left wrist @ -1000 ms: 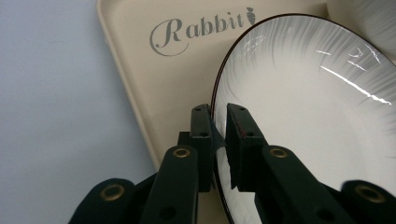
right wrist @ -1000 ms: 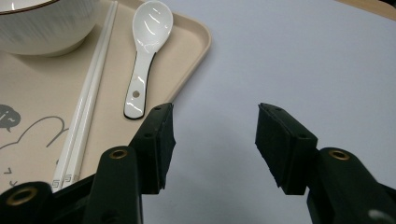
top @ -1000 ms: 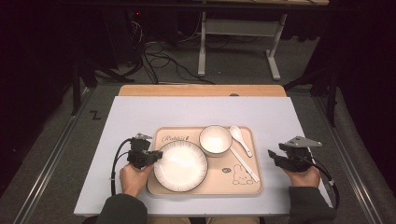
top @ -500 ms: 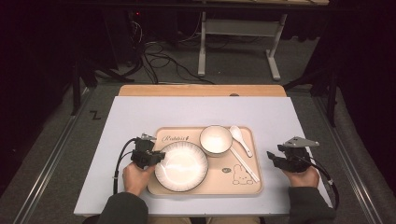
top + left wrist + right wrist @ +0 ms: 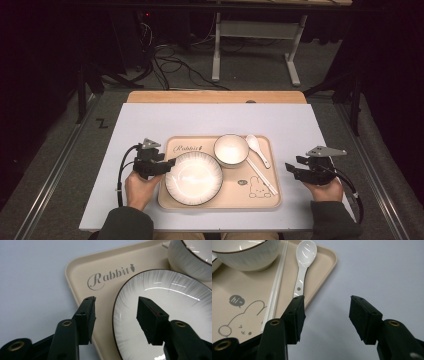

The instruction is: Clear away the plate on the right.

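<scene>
**Opening the left jaws over the plate's rim**

Hovering at the left edge of the tray (image 5: 220, 202), the left gripper (image 5: 170, 164) is standing with its jaws spread, having just been opening. In the left gripper view, the dark rim of the plate (image 5: 175, 305) is running between the two jaws, and the pads are standing clear of it, one over the tray's bare beige floor near the printed word "Rabbit" (image 5: 110, 277), the other over the plate's white face. The plate is lying flat in the left half of the tray, close to the person's side.

Just beyond and to the right of the plate, the bowl (image 5: 231, 150) is sitting upright in the tray's far half. Right of the bowl, the white spoon (image 5: 256, 148) is lying with its scoop toward the far edge, and the pair of chopsticks (image 5: 261, 175) is stretching beside it toward the rabbit drawing (image 5: 256, 188).

Farther right, well off the tray, the right gripper (image 5: 294, 170) is waiting above the pale table mat (image 5: 200, 117), its jaws spread wide and holding nothing, pointing back toward the tray's right edge.
</scene>
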A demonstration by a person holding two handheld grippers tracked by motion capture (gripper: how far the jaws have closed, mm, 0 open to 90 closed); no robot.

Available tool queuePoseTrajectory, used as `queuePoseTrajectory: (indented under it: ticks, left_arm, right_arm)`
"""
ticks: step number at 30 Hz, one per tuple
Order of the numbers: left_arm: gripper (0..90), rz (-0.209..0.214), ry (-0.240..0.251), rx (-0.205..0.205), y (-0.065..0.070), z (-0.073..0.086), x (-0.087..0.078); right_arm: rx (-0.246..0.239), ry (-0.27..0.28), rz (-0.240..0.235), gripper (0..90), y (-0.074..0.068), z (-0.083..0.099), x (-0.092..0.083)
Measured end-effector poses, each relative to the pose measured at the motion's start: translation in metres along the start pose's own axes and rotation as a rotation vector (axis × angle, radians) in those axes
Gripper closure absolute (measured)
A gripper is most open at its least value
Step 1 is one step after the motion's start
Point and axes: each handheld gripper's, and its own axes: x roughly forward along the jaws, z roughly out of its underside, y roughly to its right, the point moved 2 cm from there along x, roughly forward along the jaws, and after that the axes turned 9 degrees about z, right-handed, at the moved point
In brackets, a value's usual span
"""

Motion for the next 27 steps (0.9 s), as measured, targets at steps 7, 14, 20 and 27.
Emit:
queuePoseTrajectory:
  ticks: [7,14,20,27]
  left_arm:
    - [43.6,-0.022,0.031,0.018,0.003,0.006,-0.026]
    - [44.5,-0.031,0.027,0.005,0.006,0.02,-0.042]
    - [44.9,-0.031,0.041,-0.037,0.004,0.04,-0.048]
    - [43.8,-0.043,0.037,-0.03,0.002,0.049,-0.044]
  right_arm:
    - [0.057,-0.016,-0.02,40.5,0.002,0.005,-0.019]
    - [0.048,-0.044,-0.028,39.6,-0.002,0.014,-0.03]
    - [0.044,-0.044,-0.022,38.1,-0.008,0.026,-0.03]
    - [0.044,-0.042,0.033,38.0,-0.009,0.039,-0.031]
